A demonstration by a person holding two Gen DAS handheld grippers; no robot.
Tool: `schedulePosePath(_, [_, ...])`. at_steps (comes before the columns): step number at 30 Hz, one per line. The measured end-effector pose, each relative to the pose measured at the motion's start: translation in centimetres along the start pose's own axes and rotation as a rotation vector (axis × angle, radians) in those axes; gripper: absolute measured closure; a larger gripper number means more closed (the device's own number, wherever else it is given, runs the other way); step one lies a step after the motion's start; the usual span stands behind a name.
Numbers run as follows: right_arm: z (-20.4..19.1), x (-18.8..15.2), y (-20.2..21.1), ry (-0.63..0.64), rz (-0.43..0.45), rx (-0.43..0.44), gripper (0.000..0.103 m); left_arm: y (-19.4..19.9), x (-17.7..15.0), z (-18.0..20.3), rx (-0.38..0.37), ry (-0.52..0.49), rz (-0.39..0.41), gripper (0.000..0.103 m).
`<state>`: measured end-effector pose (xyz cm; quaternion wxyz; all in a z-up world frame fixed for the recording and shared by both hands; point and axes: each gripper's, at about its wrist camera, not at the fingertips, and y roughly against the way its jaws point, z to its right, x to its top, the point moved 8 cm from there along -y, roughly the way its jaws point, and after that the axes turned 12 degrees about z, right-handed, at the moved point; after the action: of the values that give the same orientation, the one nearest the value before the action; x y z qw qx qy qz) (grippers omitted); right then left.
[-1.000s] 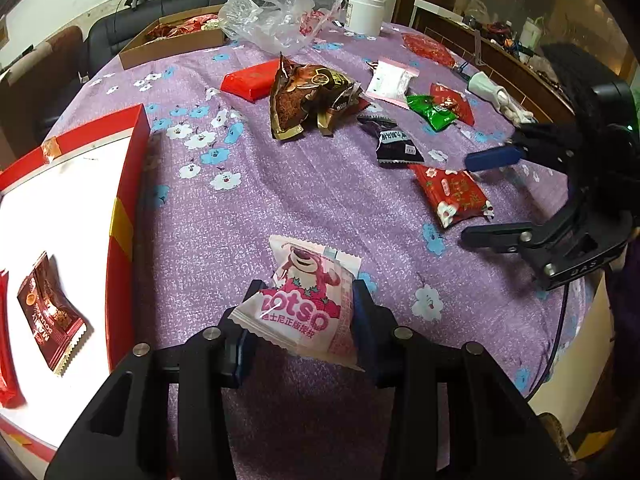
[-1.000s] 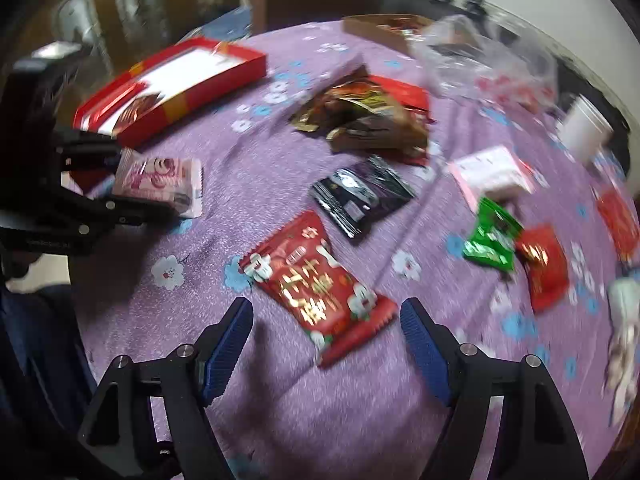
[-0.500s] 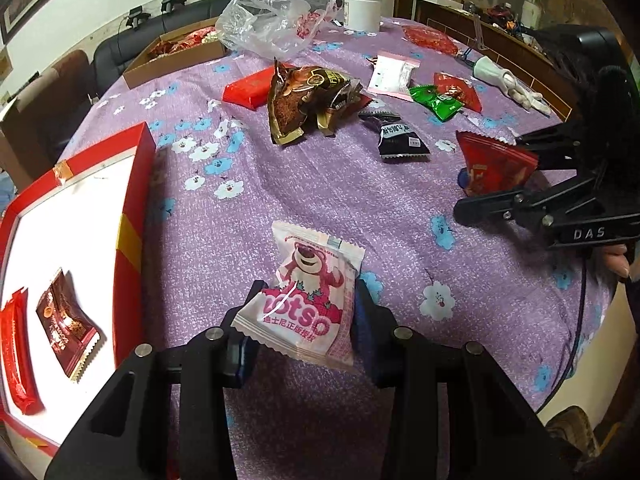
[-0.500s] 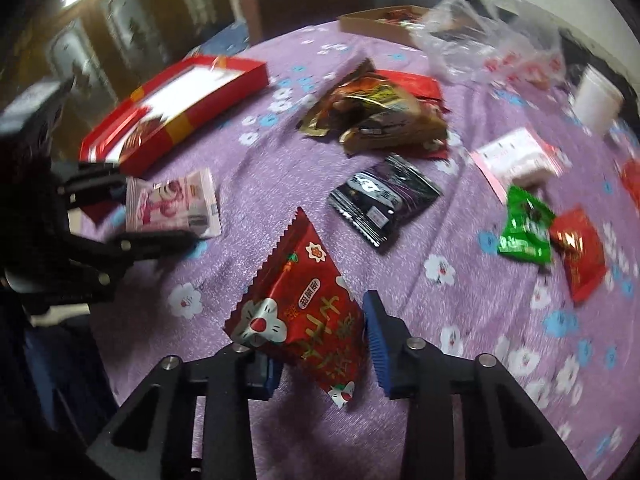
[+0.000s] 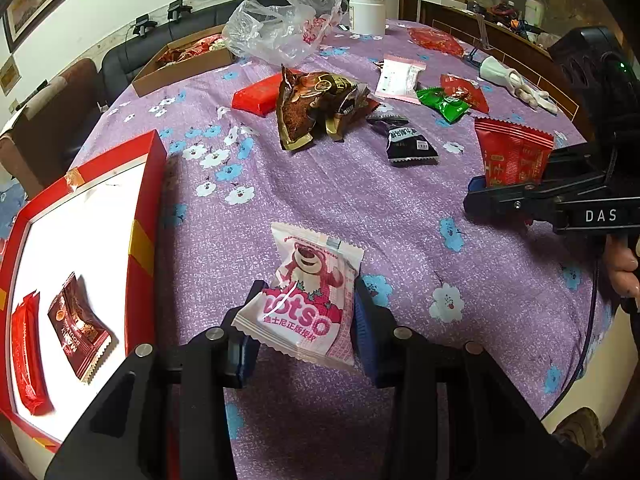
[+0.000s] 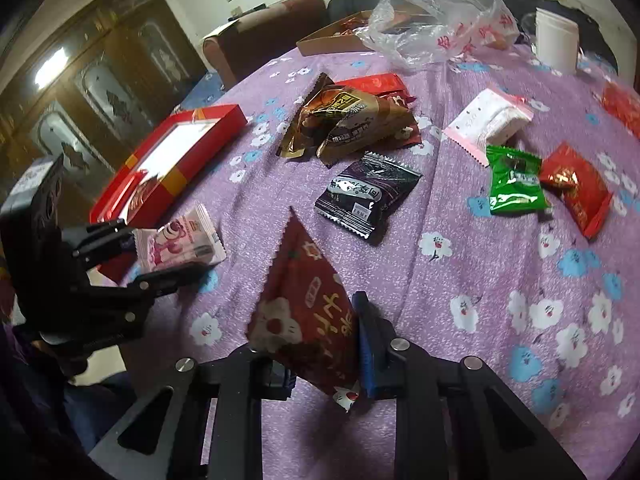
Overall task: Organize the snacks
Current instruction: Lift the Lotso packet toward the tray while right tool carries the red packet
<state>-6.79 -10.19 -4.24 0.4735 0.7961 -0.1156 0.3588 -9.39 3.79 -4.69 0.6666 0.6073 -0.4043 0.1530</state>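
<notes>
Here we hold the pink snack packet (image 5: 308, 304) in the left tool (image 5: 306, 326), pinched between its two fingers above the purple surface (image 5: 320, 200), beside the red box (image 5: 146, 216). The right tool (image 6: 320, 344) is closing its jaws on a red snack packet (image 6: 308, 312), which stands tilted between the pads, lifted from the cloth. Inside the box lie a brown packet (image 5: 78, 326) and, it seems, a red one (image 5: 26, 360); the edge is blurred.

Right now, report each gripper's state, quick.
Left gripper: closed on the pink Lotso snack packet.
Right gripper: jaws closing on the red snack packet, already clamped between them.
</notes>
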Motion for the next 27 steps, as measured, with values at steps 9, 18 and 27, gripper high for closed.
schedulePosePath(9, [-1.9,-0.8,0.0,-0.073,0.017,0.06,0.08,0.3,0.2,-0.3,0.038,-0.006,0.023,0.064])
schedulePosePath(18, [-3.3,-1.1,-0.5,-0.087,0.027,0.082,0.08,1.5,1.1,-1.3,0.144,-0.035,0.104,0.064])
schedulePosePath(27, [-3.2,-1.0,-0.7,-0.085,0.029,0.073,0.08,2.9,2.4,-4.2,0.243,0.01,0.164,0.064])
